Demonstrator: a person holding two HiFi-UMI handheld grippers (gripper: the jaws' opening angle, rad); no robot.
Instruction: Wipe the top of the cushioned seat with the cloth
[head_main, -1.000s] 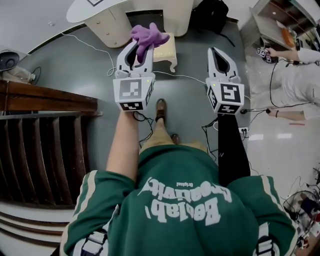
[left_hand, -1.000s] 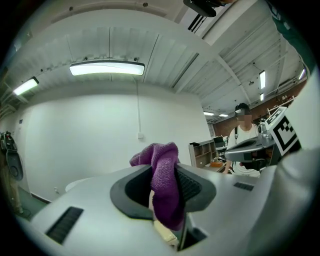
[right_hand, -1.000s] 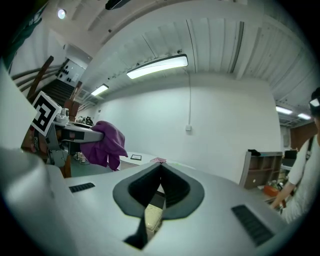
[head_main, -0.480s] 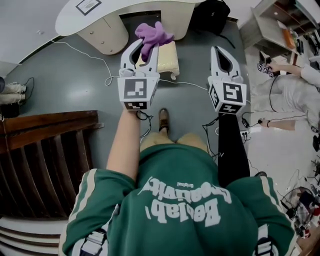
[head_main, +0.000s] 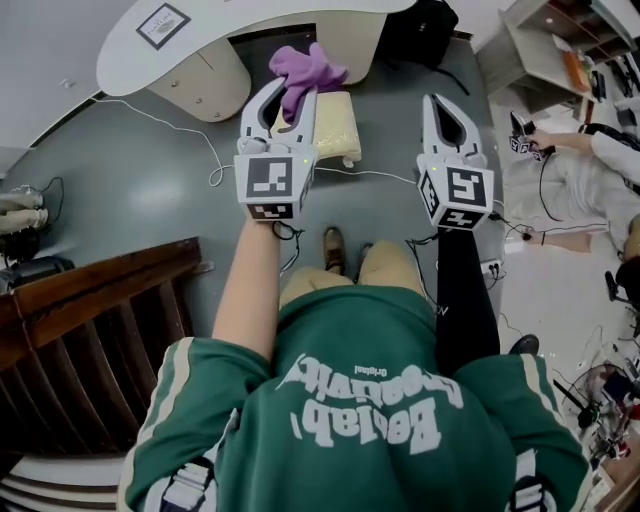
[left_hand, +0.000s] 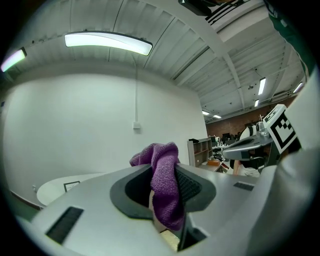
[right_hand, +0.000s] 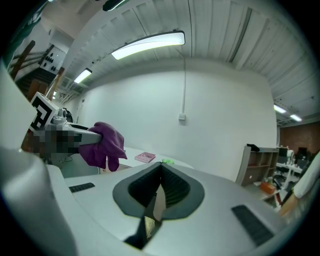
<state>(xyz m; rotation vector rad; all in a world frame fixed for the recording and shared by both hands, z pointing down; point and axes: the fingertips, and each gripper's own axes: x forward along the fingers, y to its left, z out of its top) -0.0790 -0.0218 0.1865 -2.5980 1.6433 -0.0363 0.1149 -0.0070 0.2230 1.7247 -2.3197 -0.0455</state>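
My left gripper (head_main: 296, 92) is shut on a purple cloth (head_main: 304, 72), which bunches up past the jaw tips; in the left gripper view the cloth (left_hand: 165, 187) hangs pinched between the pads. A cream cushioned seat (head_main: 335, 125) stands on the grey floor just beyond and below that gripper, partly hidden by it. My right gripper (head_main: 443, 103) is held level beside the left one, shut with nothing in it; in the right gripper view its jaws (right_hand: 159, 192) meet at the tips, and the cloth (right_hand: 104, 145) shows at the left.
A white curved desk (head_main: 215, 40) stands behind the seat, with a black bag (head_main: 420, 30) to its right. White cables (head_main: 170, 125) run across the floor. A dark wooden railing (head_main: 90, 330) is at the left. Another person (head_main: 590, 170) crouches at the right.
The person has stepped forward: the seat and desk have drawn nearer and the railing has slid down and left. Both grippers keep their pose, the cloth still pinched.
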